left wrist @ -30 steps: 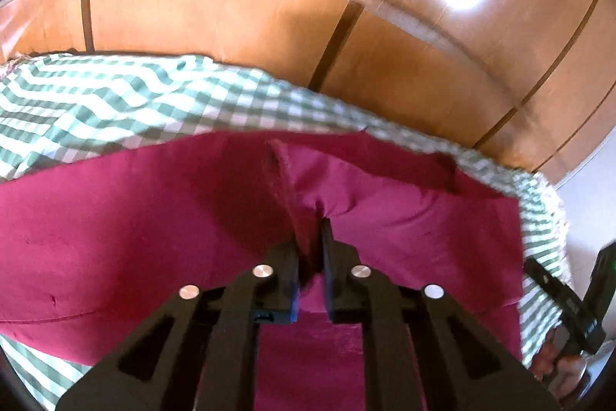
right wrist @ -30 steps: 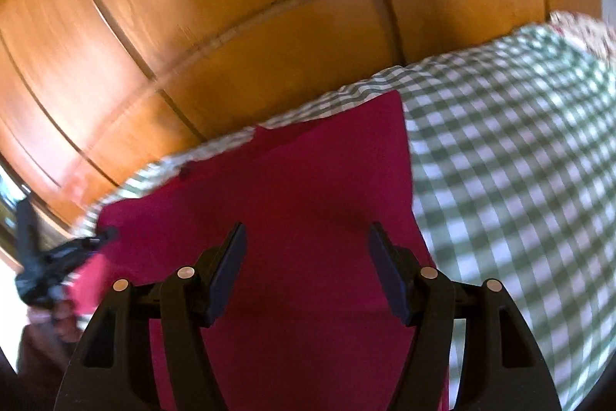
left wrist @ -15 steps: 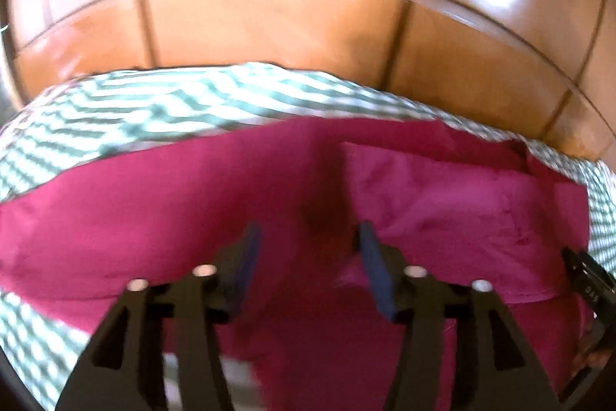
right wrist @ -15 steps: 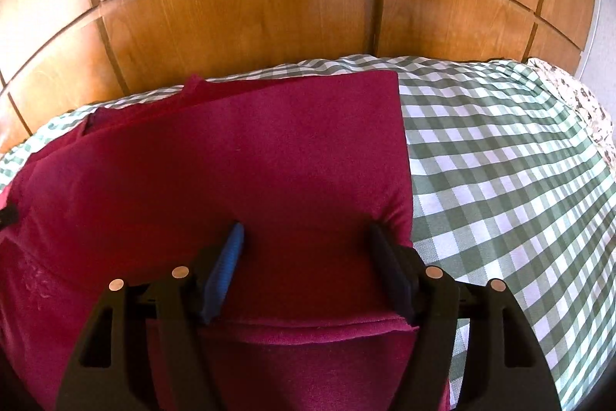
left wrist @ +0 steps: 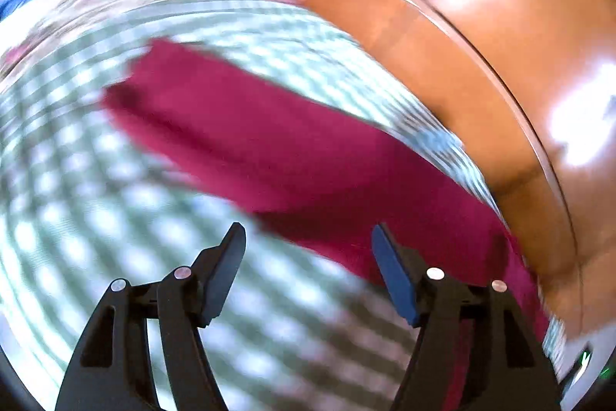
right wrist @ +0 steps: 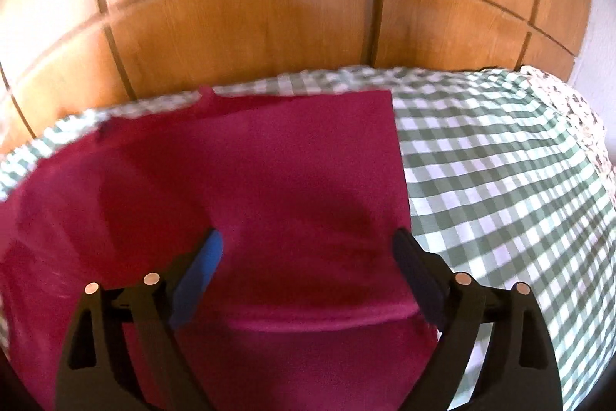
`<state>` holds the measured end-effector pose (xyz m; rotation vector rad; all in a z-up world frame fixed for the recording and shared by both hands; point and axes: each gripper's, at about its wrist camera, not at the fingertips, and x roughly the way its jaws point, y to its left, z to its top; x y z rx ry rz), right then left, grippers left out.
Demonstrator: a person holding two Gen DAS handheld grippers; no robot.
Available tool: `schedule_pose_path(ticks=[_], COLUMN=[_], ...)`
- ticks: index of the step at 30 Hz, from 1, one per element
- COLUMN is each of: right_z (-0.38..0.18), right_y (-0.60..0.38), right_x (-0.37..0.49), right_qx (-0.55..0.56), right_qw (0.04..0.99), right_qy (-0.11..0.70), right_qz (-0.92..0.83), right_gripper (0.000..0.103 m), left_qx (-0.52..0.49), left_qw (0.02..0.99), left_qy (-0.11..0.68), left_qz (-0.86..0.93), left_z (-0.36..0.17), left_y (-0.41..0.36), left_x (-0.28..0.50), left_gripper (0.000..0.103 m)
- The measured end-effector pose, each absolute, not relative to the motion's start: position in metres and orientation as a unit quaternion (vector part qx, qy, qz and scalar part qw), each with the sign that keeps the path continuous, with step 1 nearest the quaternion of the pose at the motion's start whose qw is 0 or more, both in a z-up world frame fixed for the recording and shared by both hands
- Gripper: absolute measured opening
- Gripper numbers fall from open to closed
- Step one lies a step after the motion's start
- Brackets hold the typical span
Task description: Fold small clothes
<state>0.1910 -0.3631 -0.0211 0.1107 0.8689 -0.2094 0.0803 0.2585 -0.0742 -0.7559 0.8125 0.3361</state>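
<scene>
A dark red garment (right wrist: 269,187) lies partly folded on a green-and-white checked cloth (right wrist: 500,180). A folded layer ends in a rounded edge just before my right gripper (right wrist: 308,249), which is open and empty above the garment's right part. In the blurred left wrist view the garment (left wrist: 292,156) stretches from upper left to lower right. My left gripper (left wrist: 308,249) is open and empty, over the checked cloth (left wrist: 96,199) at the garment's near edge.
A wooden panelled headboard (right wrist: 269,6) rises right behind the cloth and also shows in the left wrist view (left wrist: 481,45). A floral fabric (right wrist: 573,106) lies at the far right edge of the cloth.
My left gripper let go of the garment fold, opened wide and swung left, so it now looks along the garment. My right gripper stayed open and shifted slightly over the folded layer.
</scene>
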Motion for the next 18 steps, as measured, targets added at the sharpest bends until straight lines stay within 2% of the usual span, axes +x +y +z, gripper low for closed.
schedule_pose_path(ticks=[4,11,13,15,16,18], right_z=[-0.009,-0.032,-0.041,-0.048,-0.050,-0.051], right_y=[-0.334,-0.276,-0.271,-0.269,-0.270,-0.271], right_x=[0.167,0.141,0.141,0.141,0.142,0.143], right_qx=[0.069,0.030,0.025,0.021,0.024,0.025], right_qw=[0.908,0.900,0.894,0.891,0.890,0.889], right_qy=[0.409,0.435,0.448,0.453,0.455,0.457], right_qz=[-0.063,-0.012,-0.010,-0.014,-0.014,-0.013], right_gripper=[0.092,0.092,0.092,0.093,0.094,0.095], left_qx=[-0.422,-0.453,-0.453,-0.453,-0.452,-0.438], left_qw=[0.807,0.784,0.777,0.776,0.777,0.790], left_qy=[0.358,0.341,0.352,0.362,0.368,0.360], left_qz=[0.207,0.251,0.259,0.248,0.239,0.233], left_z=[-0.089,-0.094,-0.097,-0.099,-0.099,-0.089], left_y=[0.318,0.374,0.381,0.384,0.385,0.379], left_x=[0.045,0.035,0.045,0.056,0.060,0.067], left_gripper=[0.065,0.060,0.049,0.019,0.008,0.008])
